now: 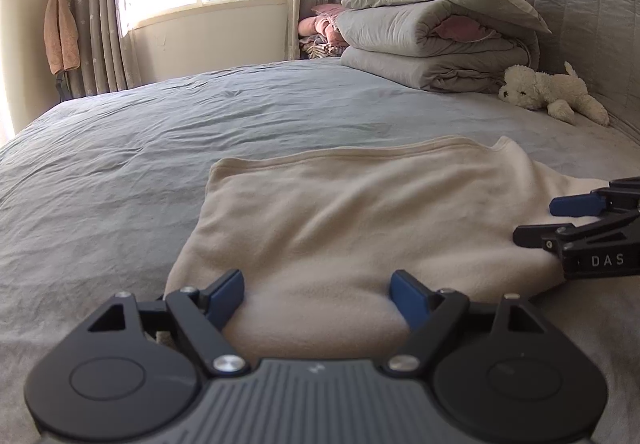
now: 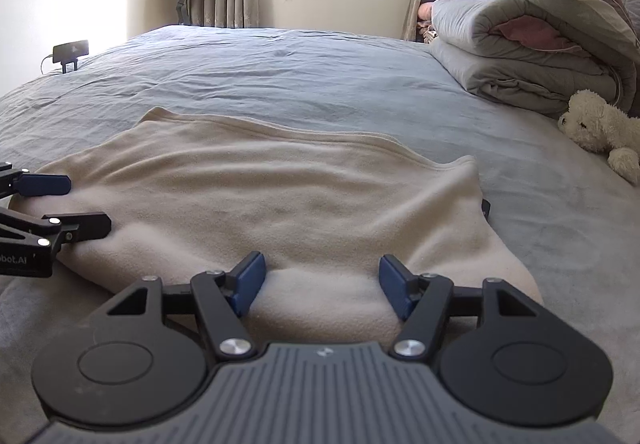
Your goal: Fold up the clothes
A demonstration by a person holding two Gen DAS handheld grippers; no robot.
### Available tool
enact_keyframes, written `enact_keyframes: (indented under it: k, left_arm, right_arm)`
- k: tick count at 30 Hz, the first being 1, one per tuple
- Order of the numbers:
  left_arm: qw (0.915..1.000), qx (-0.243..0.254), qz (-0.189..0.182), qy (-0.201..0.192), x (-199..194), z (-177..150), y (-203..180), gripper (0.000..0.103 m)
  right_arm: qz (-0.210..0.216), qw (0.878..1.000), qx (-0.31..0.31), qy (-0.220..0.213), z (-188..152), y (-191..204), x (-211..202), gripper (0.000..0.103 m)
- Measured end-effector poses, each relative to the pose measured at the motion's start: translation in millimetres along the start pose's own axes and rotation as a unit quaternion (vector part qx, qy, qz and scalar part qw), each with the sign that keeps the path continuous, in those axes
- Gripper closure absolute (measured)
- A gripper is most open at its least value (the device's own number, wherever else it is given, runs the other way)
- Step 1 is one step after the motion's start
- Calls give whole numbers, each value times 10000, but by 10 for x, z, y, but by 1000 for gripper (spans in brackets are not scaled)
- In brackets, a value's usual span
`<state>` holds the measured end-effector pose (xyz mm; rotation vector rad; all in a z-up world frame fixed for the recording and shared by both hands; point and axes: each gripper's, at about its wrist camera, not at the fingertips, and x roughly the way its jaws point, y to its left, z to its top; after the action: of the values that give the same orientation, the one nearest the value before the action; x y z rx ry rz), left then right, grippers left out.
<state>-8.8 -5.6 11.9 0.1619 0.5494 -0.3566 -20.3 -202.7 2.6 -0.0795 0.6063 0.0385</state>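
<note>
A: Where was the cream garment?
B: Flat on the bed, near edge.
A: And the jaws?
B: Left gripper and right gripper stood spread over its near hem, pinching nothing.

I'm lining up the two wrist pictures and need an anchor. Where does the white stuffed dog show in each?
Left wrist view: the white stuffed dog lies upper right, on the bed.
Right wrist view: far right edge, partly cut off.
Shared landmark: the folded grey quilts, just behind the dog in both.
</note>
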Motion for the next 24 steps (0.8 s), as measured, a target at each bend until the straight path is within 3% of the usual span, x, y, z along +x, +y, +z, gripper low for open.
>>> enact_keyframes:
  k: [24]
  left_arm:
    - [10000, -34, -24, 19, -3, -5, 36, 20]
  right_arm:
    - [231, 9997, 68, 55, 49, -168, -29, 35]
